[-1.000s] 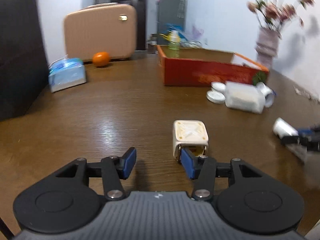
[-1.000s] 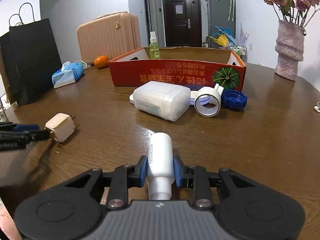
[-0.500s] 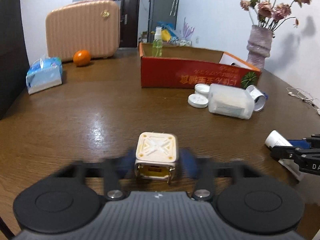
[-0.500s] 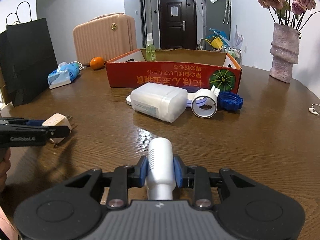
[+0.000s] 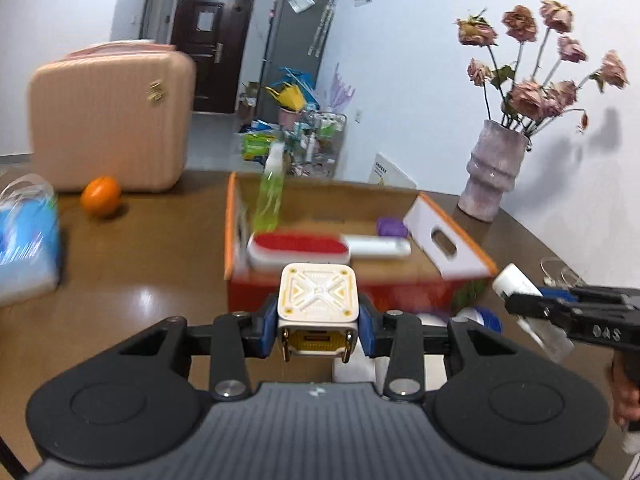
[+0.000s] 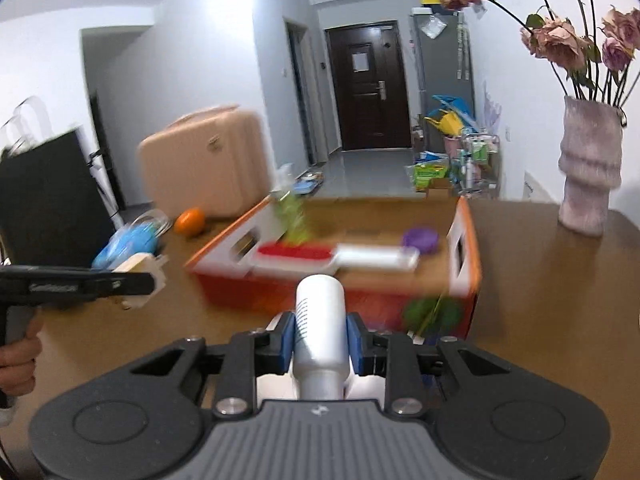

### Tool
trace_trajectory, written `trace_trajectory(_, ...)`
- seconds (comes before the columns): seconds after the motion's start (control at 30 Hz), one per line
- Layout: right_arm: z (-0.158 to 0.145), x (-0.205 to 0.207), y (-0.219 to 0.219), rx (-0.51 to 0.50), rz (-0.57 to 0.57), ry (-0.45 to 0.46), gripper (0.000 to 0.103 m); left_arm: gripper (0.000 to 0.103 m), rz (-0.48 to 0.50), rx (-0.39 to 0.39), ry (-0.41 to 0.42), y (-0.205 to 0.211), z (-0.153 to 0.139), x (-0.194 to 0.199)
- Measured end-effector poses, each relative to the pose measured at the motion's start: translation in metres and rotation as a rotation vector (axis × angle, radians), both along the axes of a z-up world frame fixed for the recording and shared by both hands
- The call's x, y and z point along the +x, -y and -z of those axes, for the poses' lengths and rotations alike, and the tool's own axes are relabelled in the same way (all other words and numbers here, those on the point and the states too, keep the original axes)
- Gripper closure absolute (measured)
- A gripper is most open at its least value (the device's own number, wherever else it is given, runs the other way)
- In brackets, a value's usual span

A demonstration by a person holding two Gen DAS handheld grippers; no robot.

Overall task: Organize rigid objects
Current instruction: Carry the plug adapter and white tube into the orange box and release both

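My left gripper (image 5: 318, 330) is shut on a cream cube-shaped plug adapter (image 5: 317, 296) and holds it in the air in front of the red cardboard box (image 5: 448, 240). My right gripper (image 6: 320, 338) is shut on a white bottle (image 6: 320, 320), also lifted, facing the same box (image 6: 466, 252). The box holds a red-and-white lint brush (image 5: 320, 248), a green spray bottle (image 5: 270, 196) and a purple lid (image 6: 420, 240). Each gripper shows in the other's view: the adapter (image 6: 140, 276) at the left, the bottle (image 5: 516, 280) at the right.
A pink suitcase (image 5: 108, 112), an orange (image 5: 100, 196) and a blue tissue pack (image 5: 24, 240) lie at the table's back left. A vase of dried roses (image 5: 494, 168) stands at the back right. A black bag (image 6: 48, 192) stands at the left edge.
My left gripper has shut on the adapter and lifted it off the table. Both grippers have risen and moved toward the box, so its inside now shows.
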State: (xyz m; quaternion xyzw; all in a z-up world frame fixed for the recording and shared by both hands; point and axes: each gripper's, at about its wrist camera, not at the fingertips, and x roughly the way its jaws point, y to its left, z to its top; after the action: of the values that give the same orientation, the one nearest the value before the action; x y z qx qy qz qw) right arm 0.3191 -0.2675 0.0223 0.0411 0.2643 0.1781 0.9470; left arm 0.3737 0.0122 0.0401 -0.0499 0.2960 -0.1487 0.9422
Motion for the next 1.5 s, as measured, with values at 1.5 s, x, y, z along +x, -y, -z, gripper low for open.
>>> trace_trajectory(1.5,-0.085,0.038,0.01,-0.168,0.061,0.026,0.052,0.025,-0.112,0.224,0.161,-0.003,-0.058,-0.063)
